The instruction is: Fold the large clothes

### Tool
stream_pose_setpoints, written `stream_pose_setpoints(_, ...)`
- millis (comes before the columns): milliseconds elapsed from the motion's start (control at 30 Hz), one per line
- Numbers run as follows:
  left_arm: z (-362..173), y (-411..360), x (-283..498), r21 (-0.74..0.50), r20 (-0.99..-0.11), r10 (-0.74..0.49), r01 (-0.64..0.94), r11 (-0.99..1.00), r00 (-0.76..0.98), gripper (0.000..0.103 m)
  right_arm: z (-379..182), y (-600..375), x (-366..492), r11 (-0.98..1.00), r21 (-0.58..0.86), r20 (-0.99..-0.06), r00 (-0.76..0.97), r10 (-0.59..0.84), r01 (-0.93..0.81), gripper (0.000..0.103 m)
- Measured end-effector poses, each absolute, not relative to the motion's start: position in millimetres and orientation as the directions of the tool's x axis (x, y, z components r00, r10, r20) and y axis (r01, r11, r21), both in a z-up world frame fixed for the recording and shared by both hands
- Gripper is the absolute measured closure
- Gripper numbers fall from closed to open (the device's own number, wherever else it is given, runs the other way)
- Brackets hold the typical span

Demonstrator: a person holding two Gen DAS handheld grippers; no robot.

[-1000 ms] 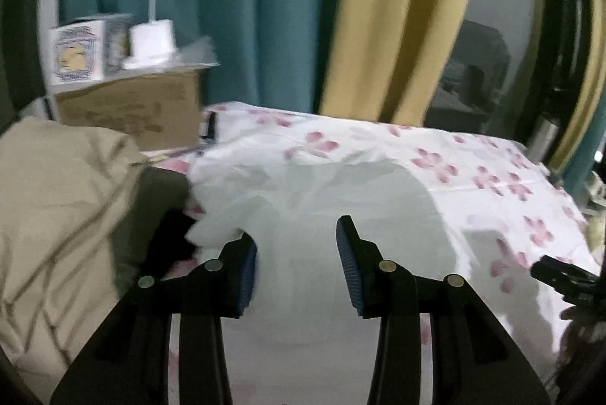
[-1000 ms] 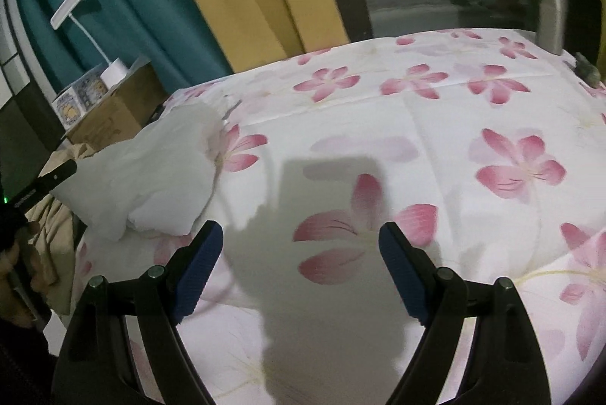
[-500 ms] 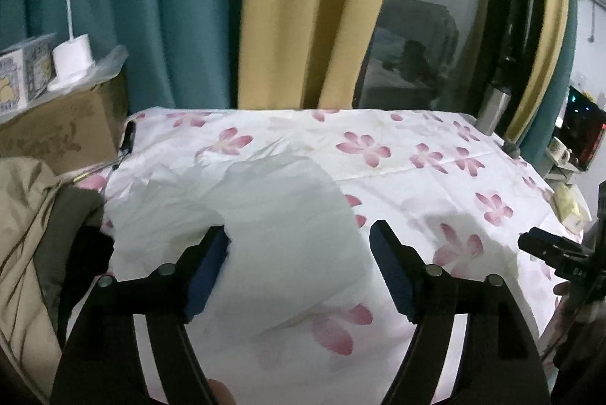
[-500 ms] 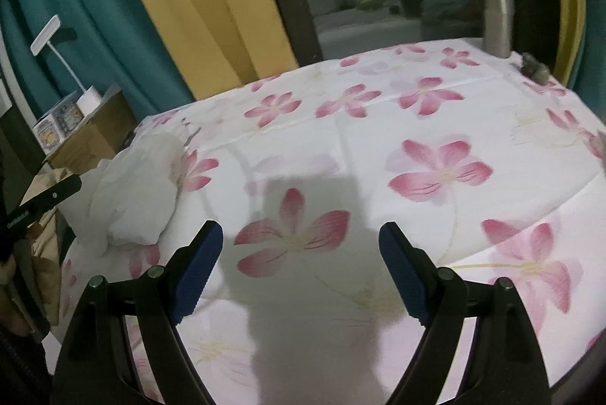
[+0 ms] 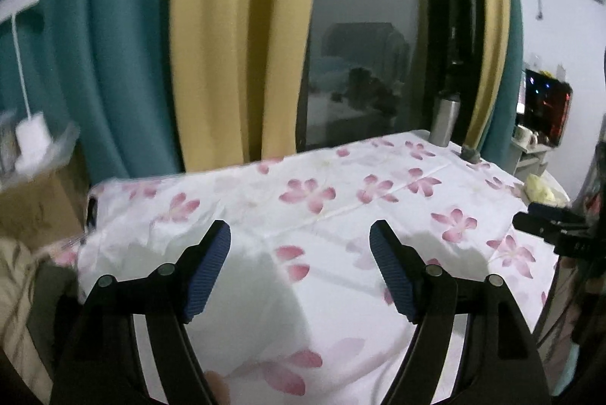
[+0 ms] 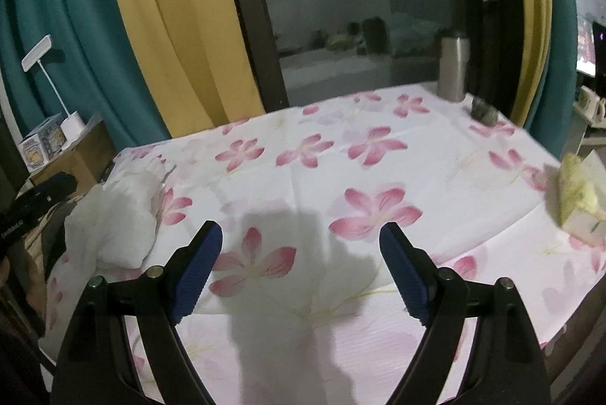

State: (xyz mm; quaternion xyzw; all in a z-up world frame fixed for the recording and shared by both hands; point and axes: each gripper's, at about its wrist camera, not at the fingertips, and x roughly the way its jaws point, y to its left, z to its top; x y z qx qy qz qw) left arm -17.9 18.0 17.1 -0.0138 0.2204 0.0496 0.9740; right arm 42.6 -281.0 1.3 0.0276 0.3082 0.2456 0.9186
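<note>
both grippers stand released with nothing between their ribbed blue pads. left gripper [image 5: 299,276] hangs over the near left part of the white table cover printed with pink flowers [image 5: 341,200], its jaws spread wide; right gripper [image 6: 301,272] hangs over the cover's near middle, jaws equally wide.

crumpled white garment of soft, thin cloth [image 6: 117,219] lies in a loose, rounded heap at the cover's left edge, at about 9 o'clock in the right wrist view and at about 7 o'clock in the left wrist view, just under the left gripper's left finger [image 5: 208,272]. neither gripper touches it.

brown cardboard box [image 6: 75,155] at 9 o'clock beyond the table carries a small printed carton [image 6: 39,145] and the white base of a slim desk lamp [image 6: 72,123]; what lies inside the box cannot be seen. yellow tissue pack [image 6: 579,193], boxy and soft-topped, sits at 3 o'clock on the cover's edge. tall brushed steel flask [image 6: 452,68], cylindrical, stands upright at 1 o'clock by the dark window, between smooth yellow and teal curtains.
</note>
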Motion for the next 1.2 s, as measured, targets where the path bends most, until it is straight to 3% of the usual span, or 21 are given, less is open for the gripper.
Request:
stream_pose_setpoints(467, 60.7, -42.4, -16.6, 0.172, -0.254, 0.141, -0.099, 0.98, 0.957, 0.024, 56.9, -293.2, 22.8, 0.905, 0.113, -0.419, 0.806, 0.418, -0.41, 0.018)
stream_pose_setpoints(733, 90.0, -37.5, -51.5, 0.071, -0.165, 0.132, -0.122, 0.99, 0.977, 0.024, 93.3, -287.1, -5.1, 0.899, 0.054, -0.335, 0.84, 0.426, -0.435, 0.017)
stream_pose_setpoints(1000, 107.8, -23.9, -94.9, 0.018, -0.092, 0.173, -0.172, 0.985, 0.981, 0.024, 121.9, -277.8, -39.9, 0.88, 0.018, -0.23, 0.855, 0.465, -0.474, 0.008)
stream_pose_setpoints(1200, 105.9, -13.0, -106.7, -0.002, -0.094, 0.175, -0.176, 0.984, 0.98, 0.024, 125.9, -268.4, -56.8, 0.866, 0.003, -0.188, 0.851, 0.491, -0.5, 0.008)
